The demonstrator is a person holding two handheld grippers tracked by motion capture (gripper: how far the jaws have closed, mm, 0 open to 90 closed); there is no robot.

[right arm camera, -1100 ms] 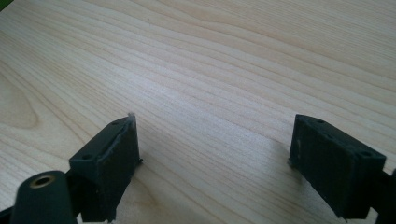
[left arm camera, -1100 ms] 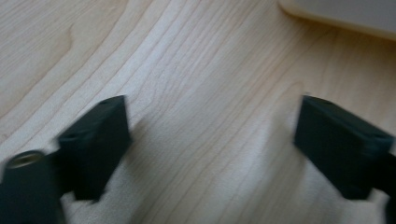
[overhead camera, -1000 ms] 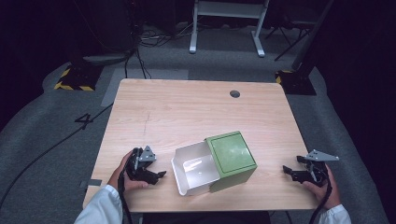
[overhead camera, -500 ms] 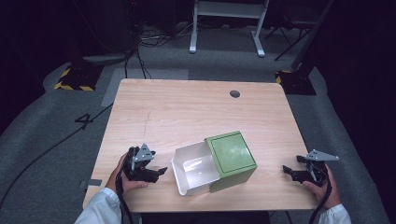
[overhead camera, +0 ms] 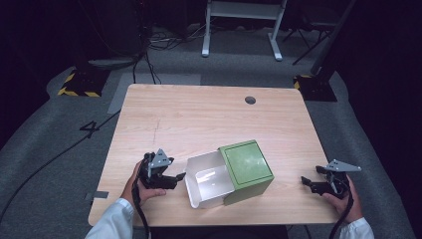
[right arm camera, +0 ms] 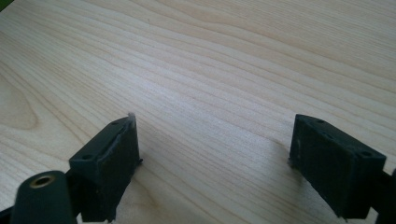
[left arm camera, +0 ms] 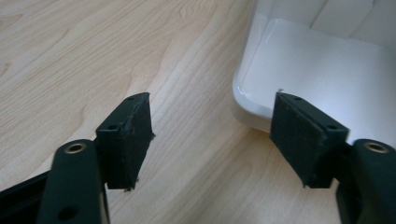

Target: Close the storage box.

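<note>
The left gripper (overhead camera: pixel 176 175) has its jaws spread wide with nothing between them, low over the wooden surface (overhead camera: pixel 199 119). In the left gripper view one jaw sits just at the rounded corner of the white drawer (left arm camera: pixel 322 65), whether touching it I cannot tell. The drawer (overhead camera: pixel 209 179) is pulled partway out of a green box (overhead camera: pixel 247 164) near the front edge. The right gripper (overhead camera: pixel 311 183) also has its jaws apart and empty, over bare wood near the front right corner, well apart from the box. A small dark round hole (overhead camera: pixel 250 100) lies near the far edge.
</note>
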